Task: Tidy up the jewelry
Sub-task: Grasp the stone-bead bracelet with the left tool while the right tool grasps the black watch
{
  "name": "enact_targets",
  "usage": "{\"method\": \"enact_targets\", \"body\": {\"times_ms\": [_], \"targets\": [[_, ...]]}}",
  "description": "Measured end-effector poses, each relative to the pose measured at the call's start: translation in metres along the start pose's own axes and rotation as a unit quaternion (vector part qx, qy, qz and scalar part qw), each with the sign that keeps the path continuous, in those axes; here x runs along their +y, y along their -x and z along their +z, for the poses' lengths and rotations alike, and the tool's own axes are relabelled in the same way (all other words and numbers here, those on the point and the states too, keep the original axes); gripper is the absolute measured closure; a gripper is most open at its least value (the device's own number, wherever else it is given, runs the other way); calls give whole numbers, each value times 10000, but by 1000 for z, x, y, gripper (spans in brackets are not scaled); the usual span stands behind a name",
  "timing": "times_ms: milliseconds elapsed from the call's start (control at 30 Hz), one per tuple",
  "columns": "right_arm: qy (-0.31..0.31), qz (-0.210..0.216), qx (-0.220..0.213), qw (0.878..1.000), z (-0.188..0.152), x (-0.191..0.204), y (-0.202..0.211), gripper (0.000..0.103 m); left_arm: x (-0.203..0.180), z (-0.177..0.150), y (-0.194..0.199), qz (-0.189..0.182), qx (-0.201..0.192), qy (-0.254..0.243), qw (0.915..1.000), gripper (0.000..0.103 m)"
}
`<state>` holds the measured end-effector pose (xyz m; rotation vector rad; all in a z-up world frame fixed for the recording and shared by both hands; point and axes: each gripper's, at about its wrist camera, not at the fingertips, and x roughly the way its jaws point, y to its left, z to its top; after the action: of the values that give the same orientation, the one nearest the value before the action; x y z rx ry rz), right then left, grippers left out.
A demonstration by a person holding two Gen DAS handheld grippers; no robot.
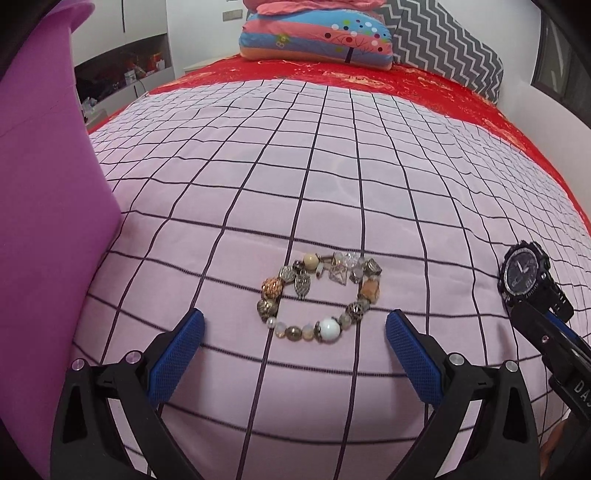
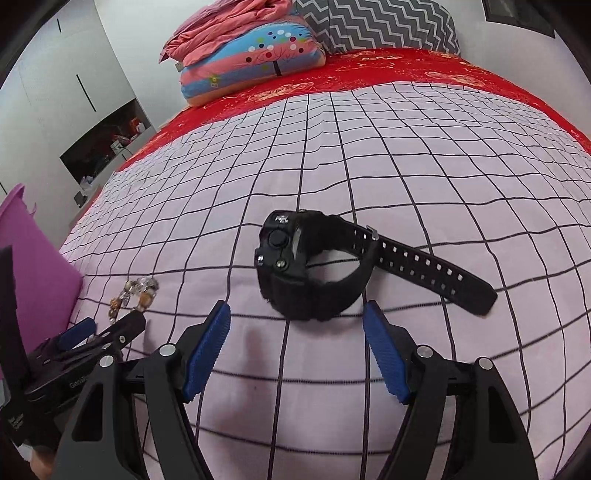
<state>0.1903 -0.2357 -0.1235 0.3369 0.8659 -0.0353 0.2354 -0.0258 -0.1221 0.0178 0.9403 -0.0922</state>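
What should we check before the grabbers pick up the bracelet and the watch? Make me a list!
1. Left gripper jaws open wide: ok.
2. Beaded bracelet lies just ahead, lined up between the left fingers: ok.
3. Right gripper jaws open wide: ok.
4. Black watch lies just ahead between the right fingers: ok.
5. Nothing gripped yet, pads clear of both pieces: ok.
6. Purple box open and ready to take jewelry: cannot tell, only its side shows.

One beaded bracelet of mixed stone and metal beads (image 1: 319, 297), one black rubber-strapped wristwatch (image 2: 314, 264) — plus one purple plastic bin (image 1: 48, 206), three stacked pillows (image 1: 354, 33).
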Motion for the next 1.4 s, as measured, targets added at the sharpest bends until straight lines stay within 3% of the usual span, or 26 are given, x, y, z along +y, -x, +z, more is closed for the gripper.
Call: {"method": "enact_targets", "body": {"times_ms": [433, 533, 600, 633, 667, 733, 767, 800, 1400], "targets": [[183, -322, 18, 9993, 18, 2, -23, 31, -12, 16, -20, 28, 7, -250, 9997, 7], [367, -487, 89, 9981, 20, 7, -29, 32, -13, 16, -20, -69, 6, -267, 9996, 15], [461, -564, 108, 9973, 20, 9, -31, 34, -13, 15, -17, -152, -44, -272, 9995, 34], [497, -625, 113, 9967, 20, 10, -32, 37, -13, 14, -15, -189, -56, -280, 9994, 39], [515, -683, 110, 9963, 21, 10, -32, 44, -14, 13, -14, -237, -51, -284, 9993, 47], [547, -713, 130, 9959, 21, 10, -32, 44, -16, 11, -12, -286, -55, -321, 9991, 61], [576, -721, 132, 9956, 22, 10, -33, 45, -16, 9, -11, -307, -58, -328, 9990, 75], [606, -722, 121, 9955, 22, 11, -32, 46, -16, 8, -9, -319, -55, -296, 9990, 82], [376, -86, -116, 9992, 7, 5, -5, 50, -9, -5, 23, -711, -128, -123, 9973, 83]]}}
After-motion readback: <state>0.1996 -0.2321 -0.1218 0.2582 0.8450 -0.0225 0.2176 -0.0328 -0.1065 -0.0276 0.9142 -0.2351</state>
